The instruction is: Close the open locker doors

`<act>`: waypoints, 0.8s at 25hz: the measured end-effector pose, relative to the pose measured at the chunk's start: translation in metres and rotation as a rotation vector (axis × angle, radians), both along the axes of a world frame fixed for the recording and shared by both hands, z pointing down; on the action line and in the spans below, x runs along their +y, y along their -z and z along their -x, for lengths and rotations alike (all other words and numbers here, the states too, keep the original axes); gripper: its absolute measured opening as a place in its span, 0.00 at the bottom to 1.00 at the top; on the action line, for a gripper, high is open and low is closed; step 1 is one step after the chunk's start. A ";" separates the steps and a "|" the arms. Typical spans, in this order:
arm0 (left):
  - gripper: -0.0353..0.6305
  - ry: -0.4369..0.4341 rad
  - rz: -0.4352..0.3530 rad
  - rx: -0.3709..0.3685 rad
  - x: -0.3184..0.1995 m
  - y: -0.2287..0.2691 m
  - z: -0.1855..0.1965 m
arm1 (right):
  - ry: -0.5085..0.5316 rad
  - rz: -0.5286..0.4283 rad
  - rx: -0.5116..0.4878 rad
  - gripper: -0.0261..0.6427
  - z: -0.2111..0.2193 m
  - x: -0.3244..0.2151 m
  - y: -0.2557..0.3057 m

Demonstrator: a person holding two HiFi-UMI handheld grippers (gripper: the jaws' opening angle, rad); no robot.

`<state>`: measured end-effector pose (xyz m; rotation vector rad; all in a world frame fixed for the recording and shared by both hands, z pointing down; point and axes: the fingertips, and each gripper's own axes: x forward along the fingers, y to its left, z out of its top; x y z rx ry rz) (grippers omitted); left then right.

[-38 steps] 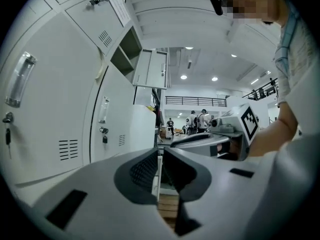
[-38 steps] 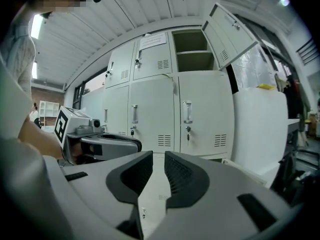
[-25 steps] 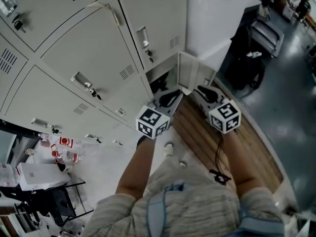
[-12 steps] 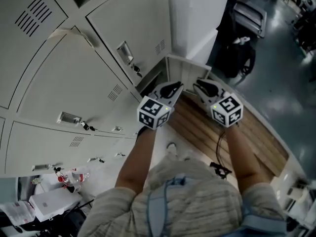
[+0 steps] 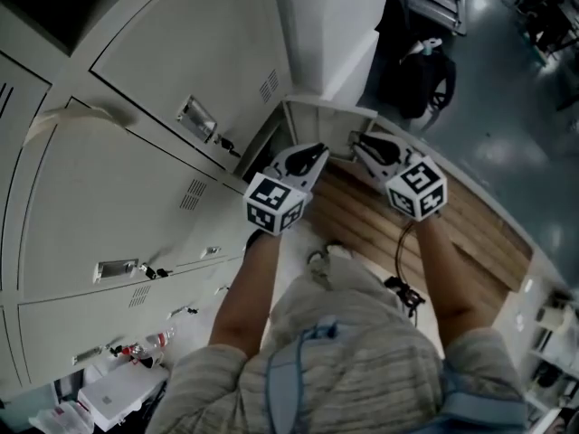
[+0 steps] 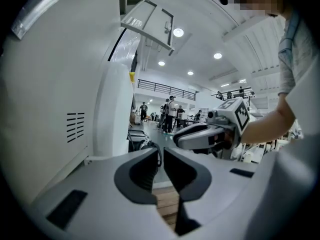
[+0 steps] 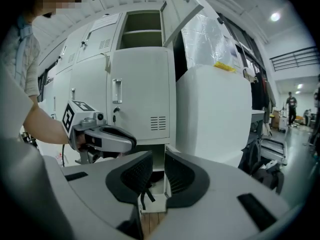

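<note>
A bank of grey lockers fills the left of the head view. At its lower right end a bottom locker stands open, its small door swung out towards me. In the right gripper view a top locker is also open, its door swung to the right. My left gripper hovers just in front of the bottom door, its jaws together and empty. My right gripper is beside it at the door's outer edge. Its jaws are slightly apart with nothing pressed between them.
A tall white wrapped cabinet stands right of the lockers. A black bag lies on the grey floor beyond it. A strip of wooden boards runs under my arms. Bottles and a box sit at lower left. People stand far off.
The head view has swung, so the lockers now lie further left and lower. Both grippers stay side by side at the open bottom door, edged a little nearer to it.
</note>
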<state>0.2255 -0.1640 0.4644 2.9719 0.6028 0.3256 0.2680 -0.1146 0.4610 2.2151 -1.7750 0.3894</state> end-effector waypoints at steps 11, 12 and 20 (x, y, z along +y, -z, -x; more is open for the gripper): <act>0.09 0.041 0.019 -0.033 -0.006 -0.004 -0.040 | 0.059 0.153 0.059 0.13 -0.061 -0.001 -0.016; 0.09 0.045 0.022 -0.033 -0.006 -0.004 -0.043 | 0.066 0.168 0.057 0.14 -0.066 0.000 -0.019; 0.09 0.066 0.028 -0.053 -0.002 -0.011 -0.055 | 0.106 0.279 0.045 0.21 -0.102 -0.001 -0.052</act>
